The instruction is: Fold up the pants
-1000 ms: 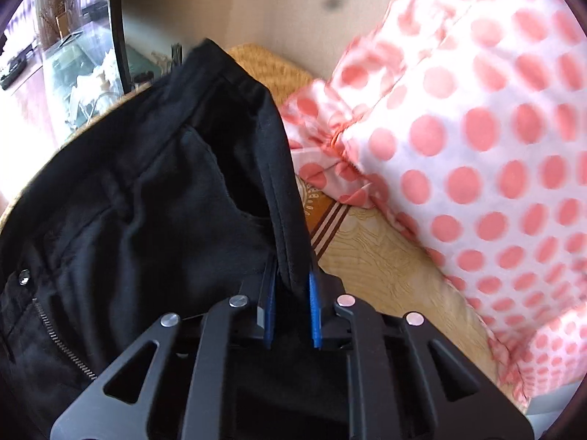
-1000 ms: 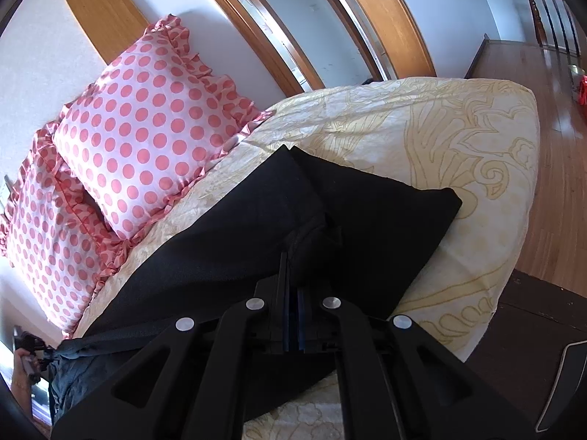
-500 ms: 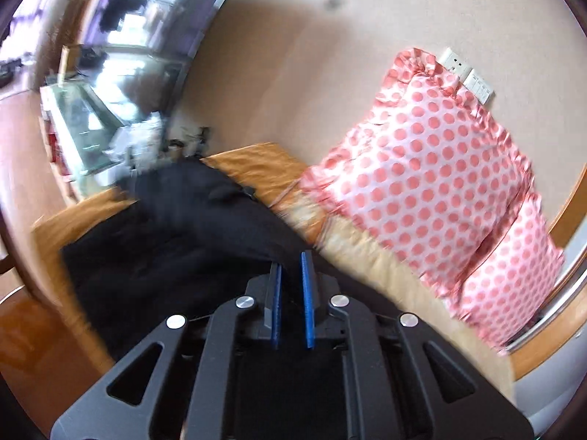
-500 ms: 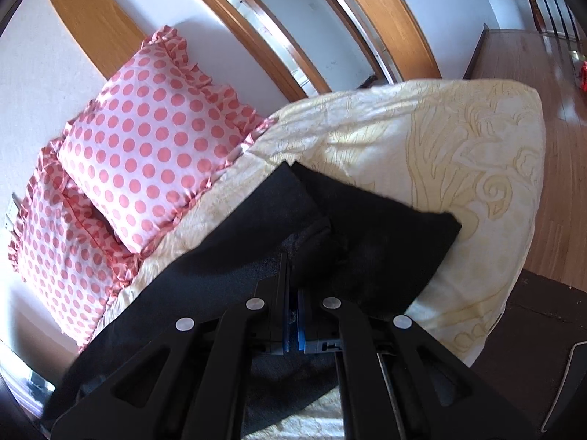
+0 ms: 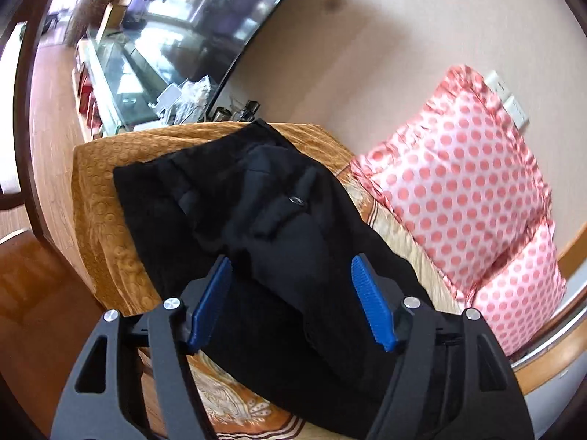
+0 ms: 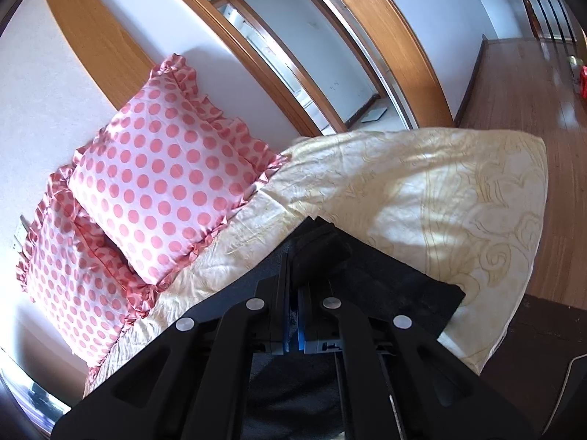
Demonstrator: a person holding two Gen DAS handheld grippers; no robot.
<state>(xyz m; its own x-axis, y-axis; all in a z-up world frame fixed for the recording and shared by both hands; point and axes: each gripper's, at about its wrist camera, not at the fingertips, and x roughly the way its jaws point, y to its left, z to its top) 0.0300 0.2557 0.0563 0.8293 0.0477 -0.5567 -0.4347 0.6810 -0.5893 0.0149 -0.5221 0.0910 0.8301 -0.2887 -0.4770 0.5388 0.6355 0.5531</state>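
Black pants [image 5: 256, 220] lie along the bed, waist end with a button toward the far corner in the left wrist view. My left gripper [image 5: 291, 293] is open above them, its blue pads wide apart and holding nothing. In the right wrist view, my right gripper [image 6: 293, 286] is shut on a bunched fold of the pants [image 6: 319, 253] near the leg ends, with flat black cloth [image 6: 403, 289] spread to the right on the bed.
The bed has a yellow patterned cover [image 6: 440, 198] and an orange blanket [image 5: 99, 190] at the far end. Two pink polka-dot pillows [image 5: 458, 190] lean on the wall [image 6: 157, 183]. A glass cabinet [image 5: 121, 84] stands beyond the bed. Wooden floor [image 6: 521, 84] lies at right.
My left gripper has opened, let go of the waistband and drawn back above the pants. My right gripper stays shut on the pants and has lifted the fold slightly.
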